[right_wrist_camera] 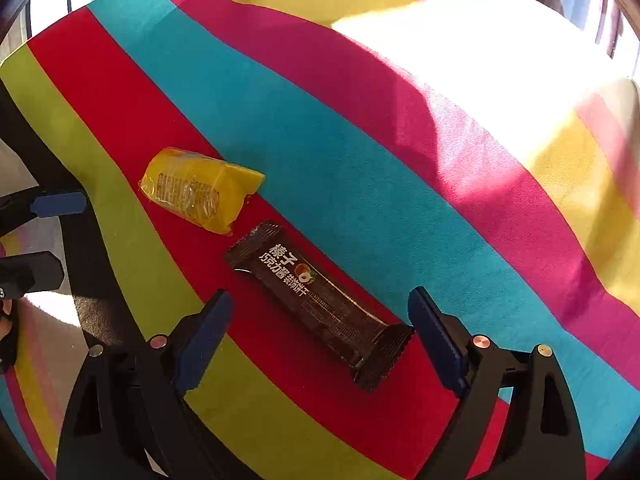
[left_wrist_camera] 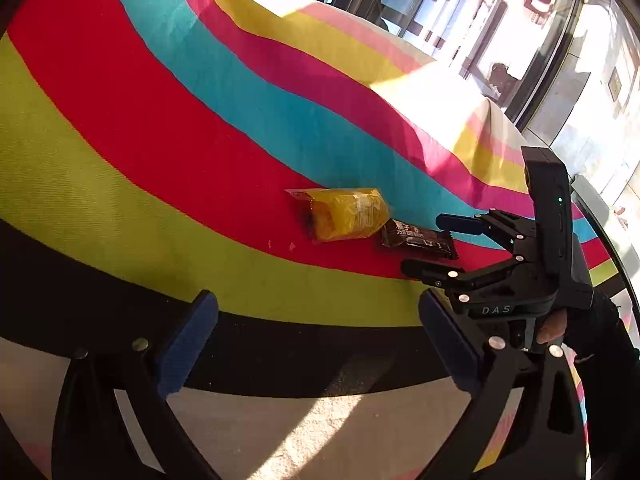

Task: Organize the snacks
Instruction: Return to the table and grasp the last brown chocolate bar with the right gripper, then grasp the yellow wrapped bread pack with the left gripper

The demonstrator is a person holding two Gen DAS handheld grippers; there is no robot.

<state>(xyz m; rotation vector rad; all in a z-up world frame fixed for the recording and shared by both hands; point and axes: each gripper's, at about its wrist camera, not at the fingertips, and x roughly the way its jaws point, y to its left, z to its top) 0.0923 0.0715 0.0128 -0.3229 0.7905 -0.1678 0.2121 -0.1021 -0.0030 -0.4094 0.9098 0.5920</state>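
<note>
Right gripper [right_wrist_camera: 320, 334] spread over dark brown snack bar [right_wrist_camera: 320, 304], yellow crinkled packet [right_wrist_camera: 200, 196] beside, left gripper [left_wrist_camera: 316, 344] spread

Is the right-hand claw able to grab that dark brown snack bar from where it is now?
Probably yes. The right gripper is open, and the brown bar lies flat on the striped cloth with its near end between the fingers. Nothing covers it; the yellow packet lies beside its far end.

Woven cloth [right_wrist_camera: 360, 160] — matt; yellow wrapper [right_wrist_camera: 200, 196] — glossy plastic.
</note>
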